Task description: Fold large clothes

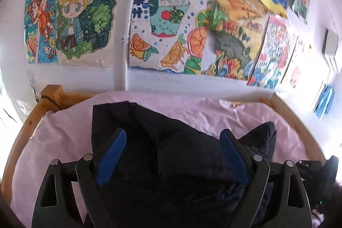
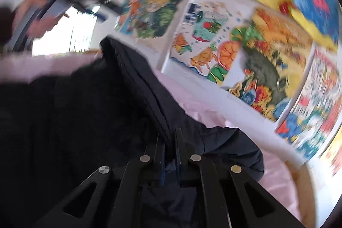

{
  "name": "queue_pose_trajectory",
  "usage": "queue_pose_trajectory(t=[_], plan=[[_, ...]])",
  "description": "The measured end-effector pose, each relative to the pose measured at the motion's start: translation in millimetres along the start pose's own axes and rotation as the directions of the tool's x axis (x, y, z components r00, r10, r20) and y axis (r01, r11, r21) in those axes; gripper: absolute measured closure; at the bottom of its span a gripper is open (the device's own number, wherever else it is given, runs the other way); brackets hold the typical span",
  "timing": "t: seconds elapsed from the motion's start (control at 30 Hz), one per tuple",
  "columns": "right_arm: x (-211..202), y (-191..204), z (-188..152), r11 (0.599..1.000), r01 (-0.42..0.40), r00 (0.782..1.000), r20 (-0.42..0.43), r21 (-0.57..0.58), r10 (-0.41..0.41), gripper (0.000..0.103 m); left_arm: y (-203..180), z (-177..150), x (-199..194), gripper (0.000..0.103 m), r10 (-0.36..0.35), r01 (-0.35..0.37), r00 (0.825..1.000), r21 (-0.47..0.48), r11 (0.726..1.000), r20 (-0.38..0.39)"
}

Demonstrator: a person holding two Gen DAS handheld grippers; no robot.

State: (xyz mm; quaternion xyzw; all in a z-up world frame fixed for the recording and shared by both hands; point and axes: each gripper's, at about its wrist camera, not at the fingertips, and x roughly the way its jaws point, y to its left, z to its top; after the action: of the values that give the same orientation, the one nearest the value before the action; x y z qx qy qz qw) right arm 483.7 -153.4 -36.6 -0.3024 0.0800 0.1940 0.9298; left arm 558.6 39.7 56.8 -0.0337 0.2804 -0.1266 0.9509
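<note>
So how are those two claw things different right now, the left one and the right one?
The left gripper has its blue-padded fingers spread wide above the dark garment, holding nothing. The right gripper has its fingers nearly together, pinching a fold of that garment. The left view is sharp and level; the right view is tilted and blurred. Both are black, with the pink bedsheet below.

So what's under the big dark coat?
A pink sheet on a wooden-framed bed lies under the dark coat. The sheet shows all around it; whatever sits directly beneath the coat is covered.
</note>
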Motion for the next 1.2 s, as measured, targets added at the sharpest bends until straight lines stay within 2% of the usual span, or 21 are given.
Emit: queue_pose_trajectory(t=[0.17,0.37,0.47,0.53,0.7,0.77,0.8,0.83,0.87,0.93,1.03,1.07,1.13,1.2], plan=[[13,13,-28,1.0,-0.008,0.997,-0.075,-0.024,0.006,0.096,-17,-30,44,0.018,0.02,-0.013,0.996,0.072,0.997,-0.092],[26,25,-43,0.998,-0.004,0.995,-0.095,-0.06,-0.001,0.096,-23,-67,88,0.019,0.143,-0.117,0.978,0.17,0.979,-0.153],[34,27,-50,0.998,0.001,0.995,-0.103,-0.057,-0.007,0.096,-14,-88,105,0.019,0.153,-0.124,0.97,0.155,0.98,-0.19],[44,22,-54,1.0,-0.014,0.994,-0.104,0.006,0.014,0.094,-7,-101,117,0.018,0.154,-0.127,0.969,0.146,0.981,-0.191],[54,-7,-57,0.975,-0.108,0.986,-0.106,0.193,0.13,0.081,9,-115,131,0.017,0.139,-0.123,0.975,0.095,0.988,-0.174],[46,-29,-56,0.942,-0.155,0.98,-0.076,0.299,0.185,0.065,9,-119,130,0.017,0.147,-0.131,0.976,0.109,0.985,-0.163],[41,-42,-54,0.922,-0.155,0.982,-0.045,0.354,0.183,0.06,9,-120,129,0.017,0.149,-0.133,0.976,0.109,0.985,-0.157],[36,-54,-51,0.903,-0.155,0.984,-0.014,0.4,0.175,0.05,8,-119,130,0.017,0.153,-0.137,0.976,0.111,0.984,-0.154],[34,-66,-46,0.88,-0.15,0.987,0.017,0.451,0.16,0.044,8,-120,130,0.017,0.158,-0.141,0.976,0.115,0.983,-0.151],[39,-86,-35,0.834,-0.119,0.992,0.032,0.539,0.121,0.044,7,-120,131,0.017,0.163,-0.146,0.975,0.117,0.982,-0.148],[60,-99,-18,0.802,-0.101,0.994,0.028,0.588,0.104,0.044,8,-121,132,0.017,0.164,-0.147,0.976,0.117,0.982,-0.146],[68,-101,-14,0.804,-0.094,0.995,0.025,0.587,0.098,0.044,8,-122,132,0.017,0.164,-0.148,0.976,0.117,0.982,-0.144],[88,-99,-8,0.832,-0.039,0.997,-0.034,0.554,0.069,0.044,8,-123,133,0.017,0.164,-0.148,0.977,0.117,0.982,-0.138],[110,-90,-7,0.867,0.035,0.991,-0.131,0.496,0.035,0.044,8,-124,134,0.016,0.16,-0.145,0.979,0.117,0.982,-0.13]])
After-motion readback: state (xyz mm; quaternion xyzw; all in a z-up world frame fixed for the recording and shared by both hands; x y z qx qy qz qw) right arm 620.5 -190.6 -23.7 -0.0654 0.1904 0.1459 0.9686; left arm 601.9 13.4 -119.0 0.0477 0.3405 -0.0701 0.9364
